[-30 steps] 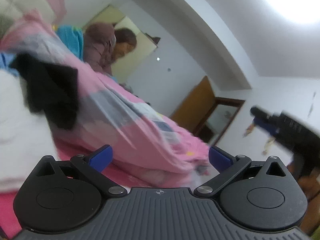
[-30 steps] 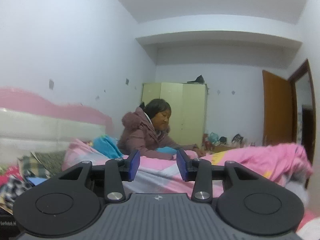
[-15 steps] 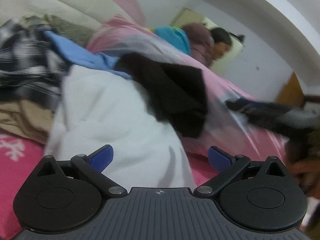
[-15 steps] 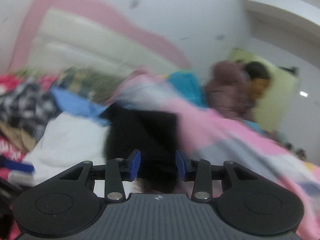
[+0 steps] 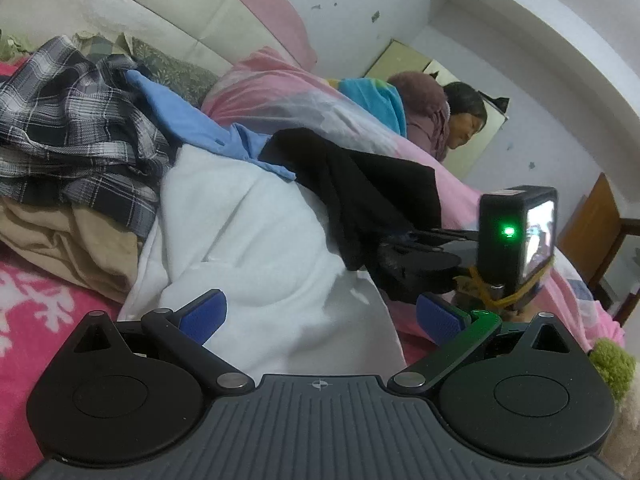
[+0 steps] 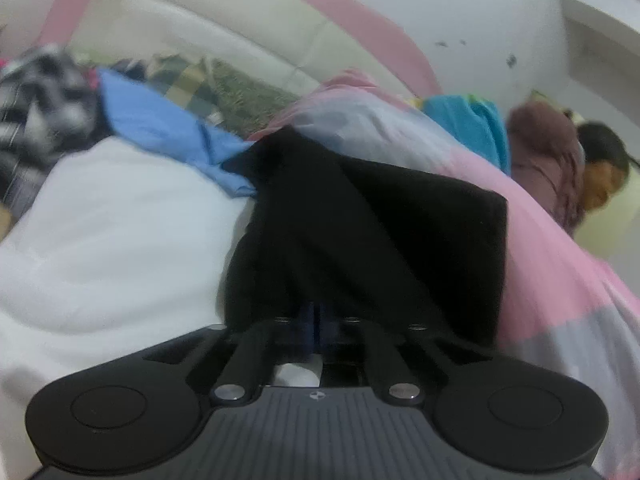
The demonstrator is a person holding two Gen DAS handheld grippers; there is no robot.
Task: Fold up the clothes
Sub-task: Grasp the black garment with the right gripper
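Observation:
A black garment (image 6: 360, 232) lies draped over a white garment (image 6: 120, 220) and a pink quilt (image 6: 560, 280). My right gripper (image 6: 316, 316) is shut on the black garment's near edge, its pads almost hidden in the cloth. In the left wrist view the right gripper (image 5: 400, 256) bites the lower end of the black garment (image 5: 360, 184). My left gripper (image 5: 320, 316) is open just above the white garment (image 5: 248, 240), with nothing between its fingers.
A plaid shirt (image 5: 72, 120), a blue garment (image 5: 188, 116) and a beige one (image 5: 60, 240) are heaped at the left on a pink bedspread (image 5: 24, 312). A padded headboard (image 5: 160, 12) runs behind. A person (image 5: 440, 120) leans on the quilt (image 5: 288, 100) at the far side.
Both grippers swung down from the room toward the clothes heap. The right gripper, open a moment ago, has shut on the black garment's edge. The left stays open.

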